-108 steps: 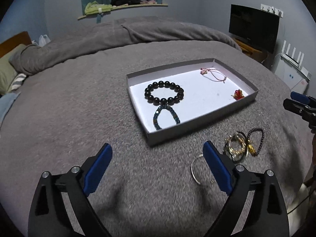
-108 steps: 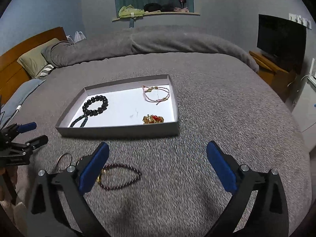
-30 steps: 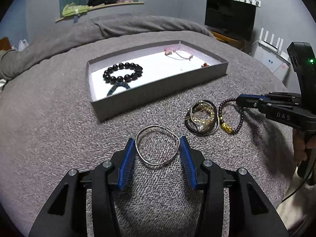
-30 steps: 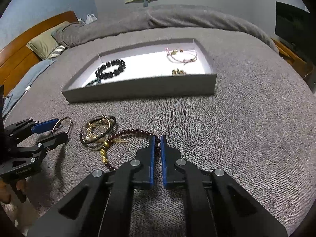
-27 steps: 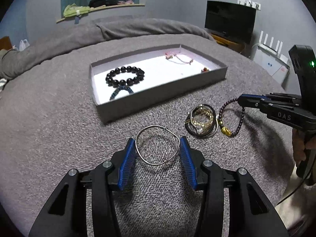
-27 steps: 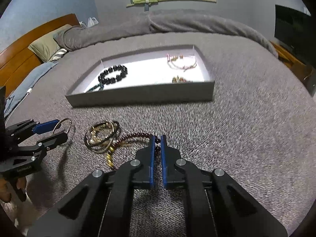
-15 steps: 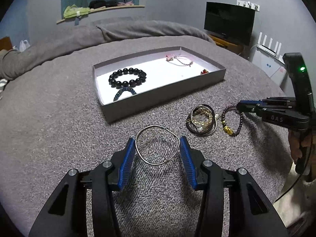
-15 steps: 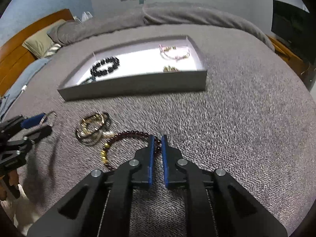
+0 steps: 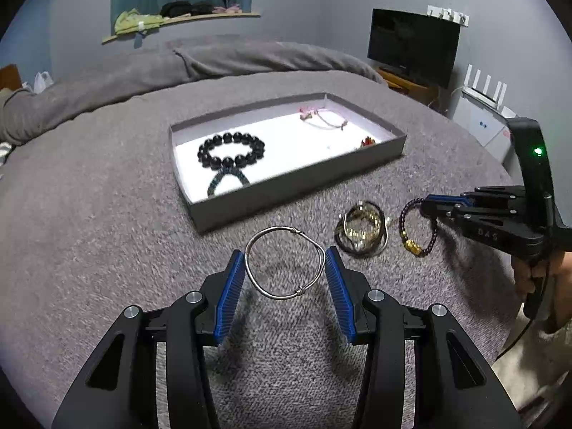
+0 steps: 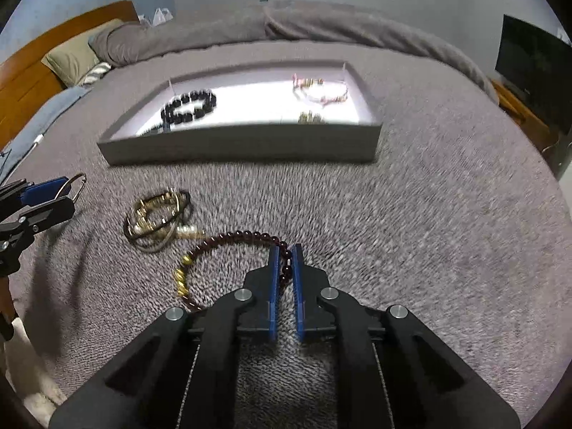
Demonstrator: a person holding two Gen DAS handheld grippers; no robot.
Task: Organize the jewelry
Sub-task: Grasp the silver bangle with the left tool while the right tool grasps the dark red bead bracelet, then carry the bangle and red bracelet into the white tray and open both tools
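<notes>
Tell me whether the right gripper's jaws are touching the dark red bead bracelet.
Touching. The right wrist view shows the right gripper with its jaws closed on the dark red bead bracelet, beads pinched between the blue pads; the left wrist view agrees.

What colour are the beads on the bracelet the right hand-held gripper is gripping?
Dark maroon beads with gold accents, clearest in the right wrist view.

Low over the grey bed point(image 9: 107, 232), looking forward from each wrist toward the tray point(image 9: 296, 182) point(image 10: 243, 146); left view angled rightward, right view leftward, sharing tray and bangles point(image 9: 361, 230) point(image 10: 157, 218).
</notes>
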